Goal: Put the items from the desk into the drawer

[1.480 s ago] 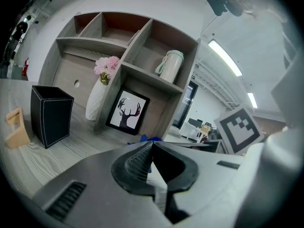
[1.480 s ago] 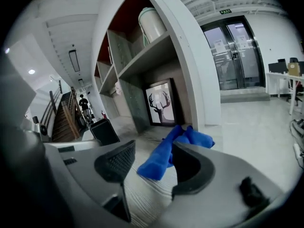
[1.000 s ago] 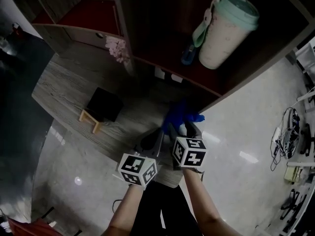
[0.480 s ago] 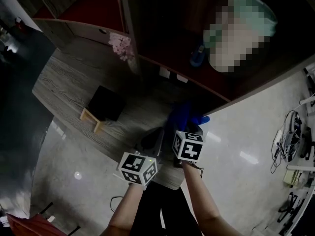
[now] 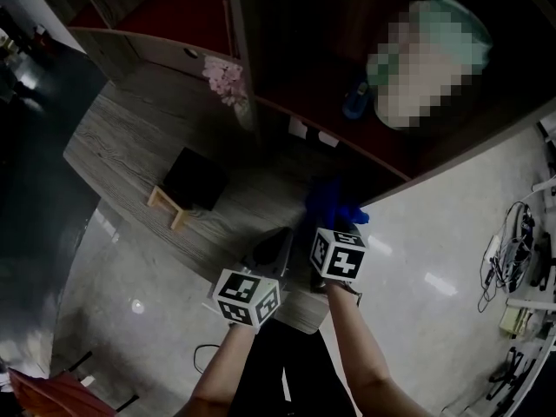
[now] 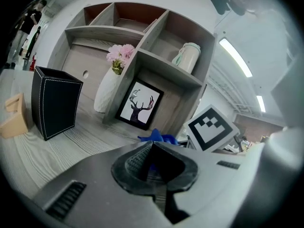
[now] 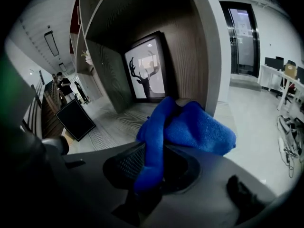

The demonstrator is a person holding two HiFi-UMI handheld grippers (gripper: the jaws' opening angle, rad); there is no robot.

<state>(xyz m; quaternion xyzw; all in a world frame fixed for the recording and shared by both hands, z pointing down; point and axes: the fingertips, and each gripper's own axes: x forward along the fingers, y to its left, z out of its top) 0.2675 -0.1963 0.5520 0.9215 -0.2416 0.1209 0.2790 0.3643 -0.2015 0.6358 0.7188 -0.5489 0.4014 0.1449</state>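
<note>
- Blue terry cloth [image 7: 190, 127], the task's item in hand, lies bunched at the bench's [image 5: 130, 146] right edge, close to its near corner and just in front of the shelf unit's [image 6: 156, 61] end bay.
- The right claw [image 7: 151, 161] has just been closing and now pinches a raised fold of that cloth. The fold runs back between the jaws along the claw's own line, while the bulk sits beyond the tips, toward the framed deer picture [image 7: 147, 72].
- The cloth is therefore straight ahead of and under the right claw, which slants down at it, so the right hand is plainly the nearer.
- The left claw [image 6: 151, 148], pressed together on nothing, hangs just beside it on the left, aimed at the same cloth.
- Farther along the bench stand a white vase of pink flowers [image 6: 111, 87] and a black box [image 6: 54, 101].
- No drawer shows in any view, so lifting the cloth clear and finding the drawer looks like the next step.
</note>
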